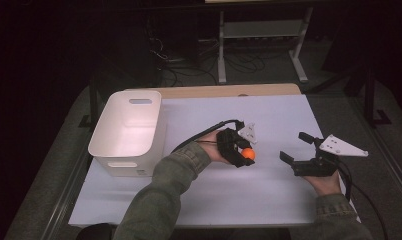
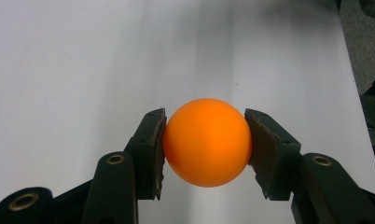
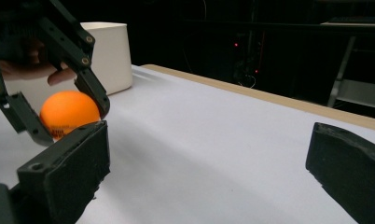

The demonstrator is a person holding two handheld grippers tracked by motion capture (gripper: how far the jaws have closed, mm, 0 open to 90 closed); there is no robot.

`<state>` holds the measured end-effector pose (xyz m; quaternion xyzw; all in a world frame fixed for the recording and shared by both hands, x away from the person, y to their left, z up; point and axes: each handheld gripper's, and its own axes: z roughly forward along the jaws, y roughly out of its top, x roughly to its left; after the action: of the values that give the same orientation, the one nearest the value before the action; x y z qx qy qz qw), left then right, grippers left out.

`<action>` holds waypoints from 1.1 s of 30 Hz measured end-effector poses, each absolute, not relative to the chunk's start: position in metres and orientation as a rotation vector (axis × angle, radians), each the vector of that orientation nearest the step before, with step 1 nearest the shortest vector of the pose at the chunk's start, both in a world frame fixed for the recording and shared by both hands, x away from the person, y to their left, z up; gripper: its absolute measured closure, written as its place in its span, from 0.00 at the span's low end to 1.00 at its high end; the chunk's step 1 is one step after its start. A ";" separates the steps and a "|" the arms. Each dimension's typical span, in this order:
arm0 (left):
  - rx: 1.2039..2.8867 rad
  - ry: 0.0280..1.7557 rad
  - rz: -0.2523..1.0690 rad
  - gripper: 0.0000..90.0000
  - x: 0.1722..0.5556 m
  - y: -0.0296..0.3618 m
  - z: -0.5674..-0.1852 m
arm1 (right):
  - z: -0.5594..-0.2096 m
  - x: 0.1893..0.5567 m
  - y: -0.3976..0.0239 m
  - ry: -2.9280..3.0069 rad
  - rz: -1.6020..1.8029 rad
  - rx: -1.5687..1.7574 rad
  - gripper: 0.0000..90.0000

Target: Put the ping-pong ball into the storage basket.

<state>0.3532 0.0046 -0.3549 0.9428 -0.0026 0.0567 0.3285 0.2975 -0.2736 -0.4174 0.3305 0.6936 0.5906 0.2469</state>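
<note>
- Closest to the lens, in the left gripper view, I see the orange ball [image 2: 207, 142] pressed between the two black jaws of my left claw [image 2: 205, 144]; one pad touches it at 9 o'clock and the other at 3 o'clock.
- Behind the ball lies the white sheet on the bench [image 2: 83, 60], plain and bare in this view.
- From the high view, my left claw [image 1: 244, 156] is near the middle of the bench [image 1: 279, 110], and the ball [image 1: 247, 154] shows as an orange spot at its tip. I cannot tell if the ball touches the sheet or is a little above it.
- My left hand [image 1: 212, 146] holds this gripper, and a green sleeve [image 1: 164, 200] comes in from 6 o'clock.
- My right claw [image 1: 295, 147] stands at about 3 o'clock from the ball, well apart from it, with its jaws spread wide and nothing between them. The right hand [image 1: 329, 182] holds it from below.
- In the right gripper view both thick jaws rise from the bottom corners, far from each other, and the ball [image 3: 66, 112] appears between them at 9 o'clock, gripped by the other gripper [image 3: 59, 114].
- A white bin [image 1: 126, 131] with handle slots stands at the bench's 9 o'clock edge, open at the top, near my left arm and apart from the ball.
- Beyond the bench, at 12 o'clock, a pale metal rack [image 1: 261, 35] and loose cables [image 1: 239, 62] lie on a dark floor.
</note>
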 end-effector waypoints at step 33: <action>2.462 0.027 0.220 0.56 0.349 0.061 -0.310 | -0.417 0.297 -0.274 1.890 1.595 0.905 0.00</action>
<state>0.3485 0.0613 -0.3097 0.9407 0.0103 0.0839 0.3286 0.2968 -0.2741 -0.4173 0.3327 0.6945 0.5863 0.2513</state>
